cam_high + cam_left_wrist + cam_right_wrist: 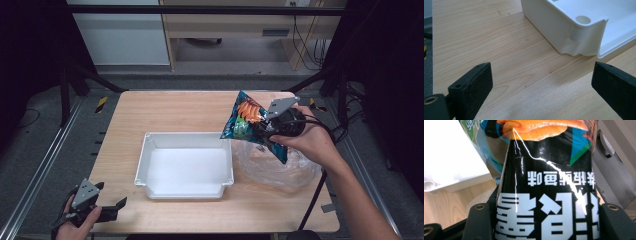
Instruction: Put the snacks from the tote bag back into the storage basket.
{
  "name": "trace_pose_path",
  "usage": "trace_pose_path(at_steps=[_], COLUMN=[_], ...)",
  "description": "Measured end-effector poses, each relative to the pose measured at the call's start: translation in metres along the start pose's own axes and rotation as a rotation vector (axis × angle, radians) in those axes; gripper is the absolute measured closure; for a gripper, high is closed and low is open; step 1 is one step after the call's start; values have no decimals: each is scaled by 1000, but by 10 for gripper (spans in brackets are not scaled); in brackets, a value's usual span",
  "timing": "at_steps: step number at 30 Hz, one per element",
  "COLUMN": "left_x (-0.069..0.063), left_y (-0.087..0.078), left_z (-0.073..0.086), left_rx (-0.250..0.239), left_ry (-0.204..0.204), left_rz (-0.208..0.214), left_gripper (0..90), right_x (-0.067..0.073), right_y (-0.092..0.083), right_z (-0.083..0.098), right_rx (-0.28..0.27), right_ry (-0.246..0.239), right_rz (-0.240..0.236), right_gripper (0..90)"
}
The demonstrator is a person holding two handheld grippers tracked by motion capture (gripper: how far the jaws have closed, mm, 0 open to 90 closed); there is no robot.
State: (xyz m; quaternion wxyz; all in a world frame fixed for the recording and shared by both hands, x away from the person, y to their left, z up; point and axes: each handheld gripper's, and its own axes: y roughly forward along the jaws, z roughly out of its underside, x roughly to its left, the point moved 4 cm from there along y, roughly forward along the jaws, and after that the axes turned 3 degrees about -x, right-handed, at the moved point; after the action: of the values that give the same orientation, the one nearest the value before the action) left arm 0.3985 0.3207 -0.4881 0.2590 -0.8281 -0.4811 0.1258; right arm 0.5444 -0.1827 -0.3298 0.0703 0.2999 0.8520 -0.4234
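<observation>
A wooden table [175, 107] stood in the middle of the high view; a white tray [184, 165] lay on it, a little toward the near edge, and the tray was empty. To the right of the tray, a crumpled clear plastic bag [280, 167] lay on the table, just beside the tray's right wall.

The right gripper [267, 127] was held by the person's right hand [312, 140] above the clear plastic bag; its jaws were closed on a snack bag [247, 120], which was blue and black with an orange picture on it. The snack bag was lifted off the table and tilted; its lower left corner hung over the right rim of the tray. In the right gripper view, the snack bag [546, 202] sat between the two black jaws, pressed on both sides, and its white printed letters were upside down; the white tray [451, 160] appeared at the left behind it, and the wooden table [446, 205] below that.

The left gripper [107, 205] was at the near left corner of the table, held low by the person's left hand [75, 225], well apart from the tray; its jaws stood wide apart and had nothing between them. In the left gripper view, the jaws framed bare wood of the table [499, 45]; a corner of the white tray [579, 32] was ahead and to the right.
</observation>
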Motion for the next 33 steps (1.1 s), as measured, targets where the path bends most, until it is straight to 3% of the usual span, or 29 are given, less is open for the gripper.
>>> trace_pose_path(at_steps=[11,25,33], left_x=[0,1,1], left_y=[0,0,0], left_z=[0,0,0], left_rx=[4,0,-5], left_ry=[4,-2,-2], left_rz=[-3,-10,-12], left_gripper=[32,31,32], right_x=[14,42,51], right_y=[9,28,37], right_z=[-22,-58,-69], right_rx=[-21,-33,-40], right_ry=[-45,-121,-137], right_rz=[-28,-79,-97], right_gripper=[402,402,402])
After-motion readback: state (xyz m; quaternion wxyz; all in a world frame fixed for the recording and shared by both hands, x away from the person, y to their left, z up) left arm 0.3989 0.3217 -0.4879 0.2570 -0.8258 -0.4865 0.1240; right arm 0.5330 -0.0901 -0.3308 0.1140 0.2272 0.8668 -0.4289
